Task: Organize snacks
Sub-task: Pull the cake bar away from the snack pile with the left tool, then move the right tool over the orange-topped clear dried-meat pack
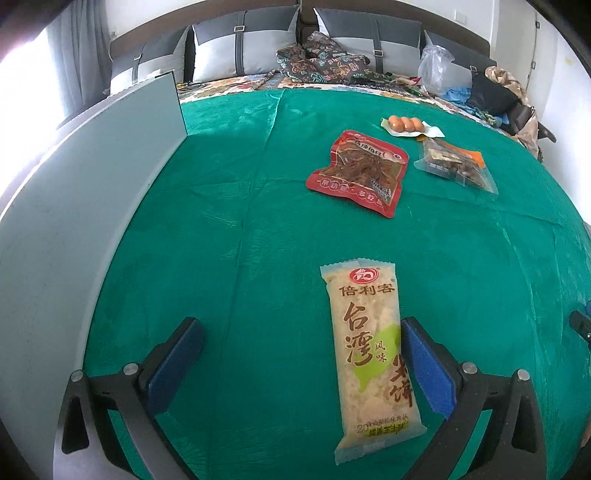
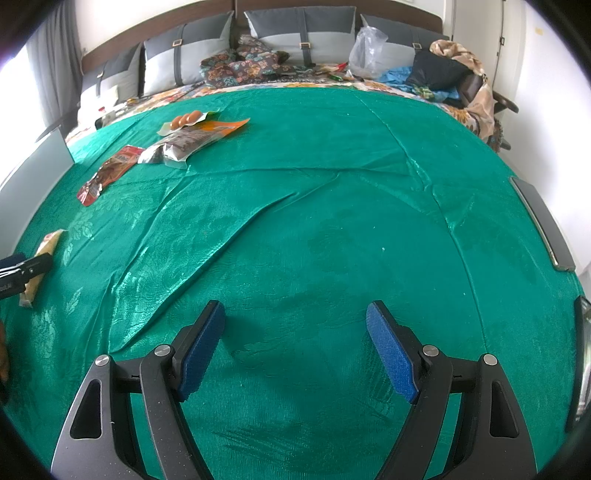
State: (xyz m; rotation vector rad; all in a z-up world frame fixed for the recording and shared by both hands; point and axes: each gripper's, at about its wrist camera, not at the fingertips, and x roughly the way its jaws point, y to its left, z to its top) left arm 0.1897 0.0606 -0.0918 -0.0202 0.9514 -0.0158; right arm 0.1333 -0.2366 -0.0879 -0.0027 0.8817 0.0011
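The left gripper (image 1: 301, 354) hangs low over the green cloth (image 1: 240, 229) with its fingers spread wide, the pale rice-cracker packet (image 1: 369, 354) lying flat between them, close against the right pad and ungrasped. The right gripper (image 2: 295, 345) is likewise released, over bare cloth, well apart from the snacks. Only the left view reads the packet's print: 倍利客, 台湾风味. Beyond lie a red fish-snack pouch (image 1: 358, 171), a clear-and-orange pouch (image 1: 456, 166) and a sausage pack (image 1: 406, 124).

A home bedroom, it seems: padded headboard (image 2: 295, 26), pillows (image 1: 243, 48), green bedspread (image 2: 332, 221) over a bed
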